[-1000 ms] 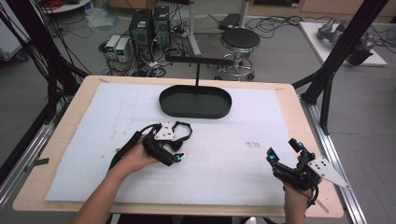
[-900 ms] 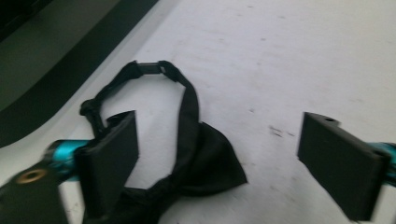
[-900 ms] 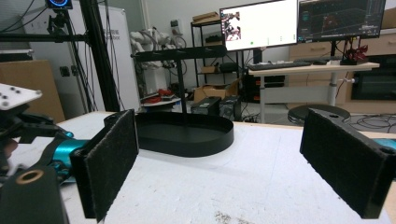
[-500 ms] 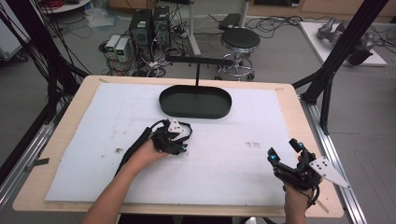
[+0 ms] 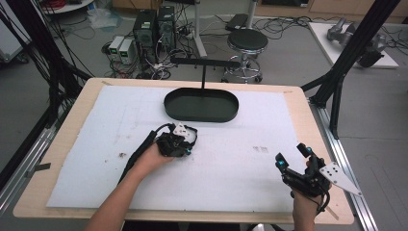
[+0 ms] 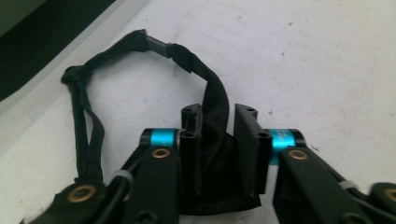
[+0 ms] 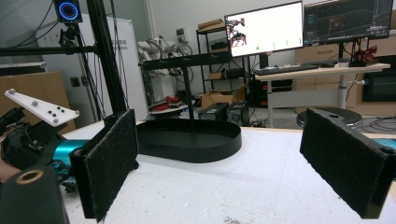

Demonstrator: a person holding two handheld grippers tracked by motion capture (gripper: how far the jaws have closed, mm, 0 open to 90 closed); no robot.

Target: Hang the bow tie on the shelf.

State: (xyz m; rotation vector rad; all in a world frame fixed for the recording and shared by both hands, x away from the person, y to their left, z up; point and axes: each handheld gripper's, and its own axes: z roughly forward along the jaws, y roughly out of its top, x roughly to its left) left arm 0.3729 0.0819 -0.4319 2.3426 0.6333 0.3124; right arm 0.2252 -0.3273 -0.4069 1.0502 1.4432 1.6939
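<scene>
My left gripper (image 5: 177, 142) rests on the white sheet just in front of the black oval tray (image 5: 216, 108). In the left gripper view its jaws (image 6: 217, 114) stand nearly together, shut on the wide end of a black fabric strap (image 6: 159, 44). The rest of the strap loops away over the sheet. My right gripper (image 5: 291, 154) hovers near the table's front right, open, with nothing between its padded jaws (image 7: 233, 158). The right gripper view also catches the tray (image 7: 187, 140) ahead and the left gripper (image 7: 28, 135) at its left edge.
A black T-shaped stand (image 5: 204, 62) rises from the tray's far side. The white sheet (image 5: 240, 168) covers most of the wooden table (image 5: 308, 110). Black frame posts (image 5: 346, 72) flank the table. Computers and a stool stand on the floor behind.
The left gripper has shifted slightly right toward the tray and rolled over, settling in the last half second. The right gripper has stayed put.
</scene>
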